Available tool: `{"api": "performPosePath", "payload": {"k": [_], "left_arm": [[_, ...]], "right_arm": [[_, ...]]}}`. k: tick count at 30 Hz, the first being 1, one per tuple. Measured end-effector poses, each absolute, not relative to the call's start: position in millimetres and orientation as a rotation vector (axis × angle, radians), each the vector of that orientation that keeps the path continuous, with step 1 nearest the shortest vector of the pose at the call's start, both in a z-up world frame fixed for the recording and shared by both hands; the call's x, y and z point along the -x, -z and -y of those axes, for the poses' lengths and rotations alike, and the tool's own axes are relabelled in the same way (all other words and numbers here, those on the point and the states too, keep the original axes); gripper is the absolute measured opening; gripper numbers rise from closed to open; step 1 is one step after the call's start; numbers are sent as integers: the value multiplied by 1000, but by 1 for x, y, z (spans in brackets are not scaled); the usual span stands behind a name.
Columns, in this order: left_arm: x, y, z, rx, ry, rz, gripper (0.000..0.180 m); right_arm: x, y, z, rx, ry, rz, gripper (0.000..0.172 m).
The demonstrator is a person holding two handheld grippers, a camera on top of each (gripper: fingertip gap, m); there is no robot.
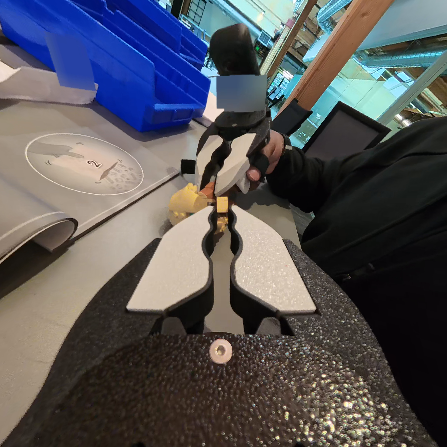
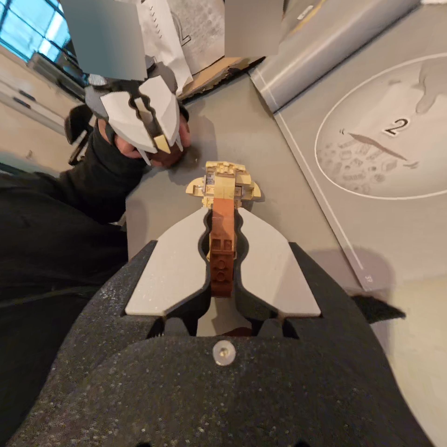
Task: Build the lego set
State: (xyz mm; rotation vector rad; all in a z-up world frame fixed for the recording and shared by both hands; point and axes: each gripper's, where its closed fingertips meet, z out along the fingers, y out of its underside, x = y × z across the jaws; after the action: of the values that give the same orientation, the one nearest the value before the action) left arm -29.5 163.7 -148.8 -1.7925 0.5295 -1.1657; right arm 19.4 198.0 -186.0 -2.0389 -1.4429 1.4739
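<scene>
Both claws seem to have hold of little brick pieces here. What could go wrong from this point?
The left claw pinches a small tan brick only at its tips, so it might twist or pop out. The right claw grips the brick model by its brown strip; the tan end overhangs, so a push there could snap bricks apart.

printed sheet [image 2: 377,101] | bears a numeral in a drawn circle | wording withheld

Industrial-style workshop or lab space: exposed wooden posts [image 1: 338,55], silver ventilation ducting [image 1: 396,58] and glass partitions [image 1: 358,89] are seen behind. Stacked blue plastic parts bins [image 1: 135,72] and a grey printed instruction booklet [image 1: 79,164] are laid on a grey desk [image 1: 96,254].
</scene>
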Motion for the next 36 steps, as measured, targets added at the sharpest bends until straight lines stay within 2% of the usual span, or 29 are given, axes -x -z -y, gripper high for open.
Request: {"api": "performPosePath", "payload": {"k": [15,19,26,36], "left_arm": [[18,153,-179,1854,1265,-519,7],[15,148,-184,1834,1319,-502,7],[4,127,-188,1802,1544,-393,7],[-24,117,-187,1766,1757,-357,7]], "right_arm": [[-31,203,-213,2139,-1481,1337,16],[-36,200,-220,2063,-1405,1375,28],[-40,158,-238,1480,-1023,1539,32],[-29,120,-215,615,-553,1679,20]]}}
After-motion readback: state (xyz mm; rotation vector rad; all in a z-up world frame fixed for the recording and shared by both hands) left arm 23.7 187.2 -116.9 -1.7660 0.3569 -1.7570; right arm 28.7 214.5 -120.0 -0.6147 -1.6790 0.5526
